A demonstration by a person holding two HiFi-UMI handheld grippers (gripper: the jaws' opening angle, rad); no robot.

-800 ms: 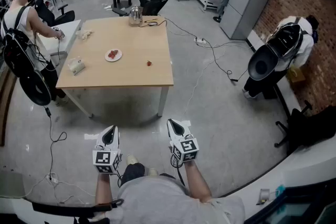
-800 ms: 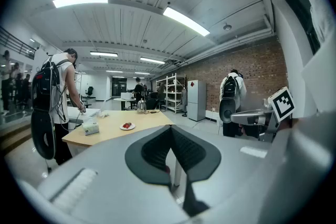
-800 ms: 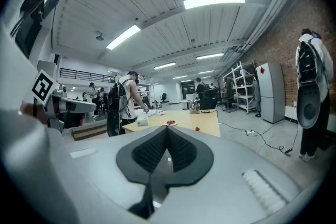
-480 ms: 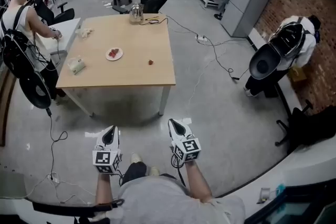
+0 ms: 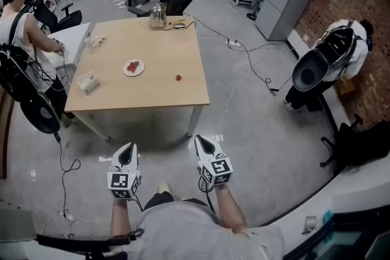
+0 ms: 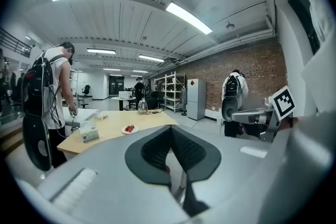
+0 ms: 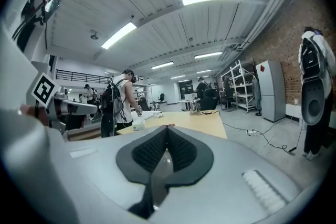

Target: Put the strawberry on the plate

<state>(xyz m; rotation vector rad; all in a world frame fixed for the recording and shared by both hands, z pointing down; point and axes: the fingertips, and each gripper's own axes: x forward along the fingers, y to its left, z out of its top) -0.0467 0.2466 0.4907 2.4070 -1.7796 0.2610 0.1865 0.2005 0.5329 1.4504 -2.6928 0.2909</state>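
A small red strawberry (image 5: 178,77) lies alone on the wooden table (image 5: 158,91), to the right of a white plate (image 5: 133,67) that holds some red fruit. The left gripper view shows that plate (image 6: 127,129) far ahead on the table. Both grippers are held over the floor, well short of the table's near edge. My left gripper (image 5: 128,147) has its jaws together and nothing in them. My right gripper (image 5: 200,142) is shut and empty as well. In the two gripper views the left gripper (image 6: 171,128) and right gripper (image 7: 167,127) each show their pads meeting at the tip.
A tissue box (image 5: 89,83) and a kettle (image 5: 158,16) stand on the table. A person with a backpack (image 5: 18,27) works at its left side. Cables (image 5: 244,64) trail over the floor to the right, where another person (image 5: 332,58) stands near a grey fridge (image 5: 283,0).
The table has drawn a little nearer and lower in the head view as I walk toward it. Both grippers keep their place before me, still shut.
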